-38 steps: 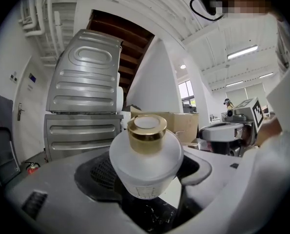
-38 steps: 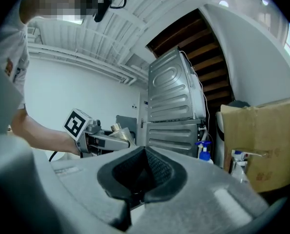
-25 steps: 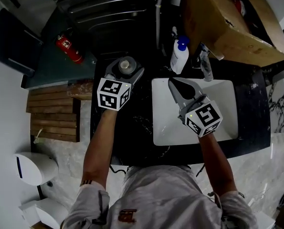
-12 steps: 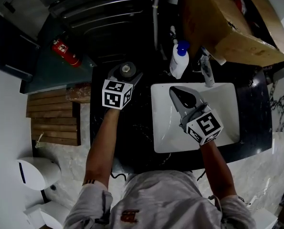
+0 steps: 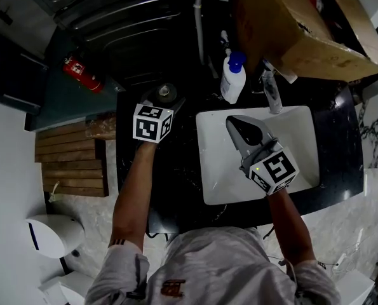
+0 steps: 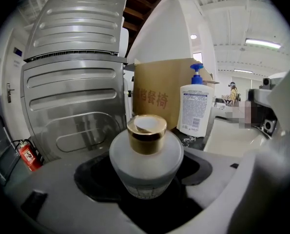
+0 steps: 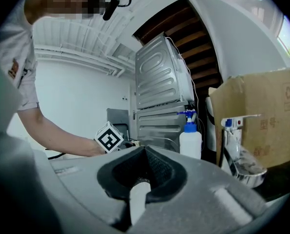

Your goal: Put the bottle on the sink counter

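Left gripper of mine is clamped on the bottle: its jaws stand wide and the dark pads hug the round frosted body on both sides. Seen along those jaws, the bottle stands upright right between them, its gold cap nearest the camera and uppermost. From above, only that cap and a rim of the body show ahead of the gripper's marker cube. The black sink counter lies under this gripper, but I cannot tell whether the bottle's base touches it.

Ahead of the left jaws and to their right stands a white pump bottle with a blue head, and just behind it a cardboard box. Straight ahead and to the left rises a ribbed metal cabinet, with a red fire extinguisher low at the far left.

My right gripper has its jaws together, the tips meeting in a point with nothing between them. It hangs over the white basin, well apart from the bottle, which sits off to this gripper's left. Ahead of its tips and a little to the right is the faucet, with the pump bottle ahead and to the left of that. Along the right jaws I can see my other arm and its cube at the left.
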Tool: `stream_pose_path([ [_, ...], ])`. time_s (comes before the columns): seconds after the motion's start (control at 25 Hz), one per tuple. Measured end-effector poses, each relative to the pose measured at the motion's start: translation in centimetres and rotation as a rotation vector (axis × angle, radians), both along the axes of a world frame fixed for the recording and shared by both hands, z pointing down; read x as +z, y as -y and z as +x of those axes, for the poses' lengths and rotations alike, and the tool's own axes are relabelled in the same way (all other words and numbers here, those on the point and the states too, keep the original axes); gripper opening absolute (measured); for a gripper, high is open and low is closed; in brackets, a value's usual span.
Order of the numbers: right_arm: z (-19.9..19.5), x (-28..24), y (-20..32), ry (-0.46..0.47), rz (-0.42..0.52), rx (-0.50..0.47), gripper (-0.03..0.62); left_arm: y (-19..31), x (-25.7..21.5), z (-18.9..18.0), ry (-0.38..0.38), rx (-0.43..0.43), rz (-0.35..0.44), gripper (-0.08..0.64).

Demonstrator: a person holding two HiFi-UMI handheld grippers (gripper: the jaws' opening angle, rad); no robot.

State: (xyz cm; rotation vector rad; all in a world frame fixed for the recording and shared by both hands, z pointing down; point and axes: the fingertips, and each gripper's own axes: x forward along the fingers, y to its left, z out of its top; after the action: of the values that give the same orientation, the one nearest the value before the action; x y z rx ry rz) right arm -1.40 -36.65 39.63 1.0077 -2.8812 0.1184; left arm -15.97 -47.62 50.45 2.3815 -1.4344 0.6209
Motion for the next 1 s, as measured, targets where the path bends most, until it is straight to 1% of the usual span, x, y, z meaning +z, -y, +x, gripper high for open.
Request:
stream_pose_path([
  [0.24,0.2,0.8,-0.2,0.005,-0.015,0.007,0.0,0.1,0.3,0.4,0.013,0.032,-0.028,0.33],
  [0.4,0.3,0.8,-0.2,0.002,-0.014,0.01,0.0,0.2,0.4,0.4,0.01,0.034,-0.024,0.331],
  [0.48,0.3,0.8,-0.2,0.005,-0.017,0.013,0.0,0.3,0.2,0.4,0.007,0.034,-0.009,0.337],
  [0.56,0.3,0.5,-0.3,0.004,-0.012,0.013,0.0,0.1,-0.1,0.4,-0.001,0.031,0.01,0.368],
  [0.64,0.3,0.2,-0.4,0.002,-0.003,0.013,0.0,-0.2,-0.4,0.3,-0.007,0.026,0.026,0.383],
  [0.88,0.7,-0.4,-0.7,0.013,0.005,0.019,0.0,-1.8,-3.0,-0.1,-0.014,0.003,0.09,0.383],
  [1.0,0.6,-1.2,-1.0,0.018,0.02,0.015,0.0,-2.9,-5.2,-0.1,-0.03,-0.007,0.139,0.383],
])
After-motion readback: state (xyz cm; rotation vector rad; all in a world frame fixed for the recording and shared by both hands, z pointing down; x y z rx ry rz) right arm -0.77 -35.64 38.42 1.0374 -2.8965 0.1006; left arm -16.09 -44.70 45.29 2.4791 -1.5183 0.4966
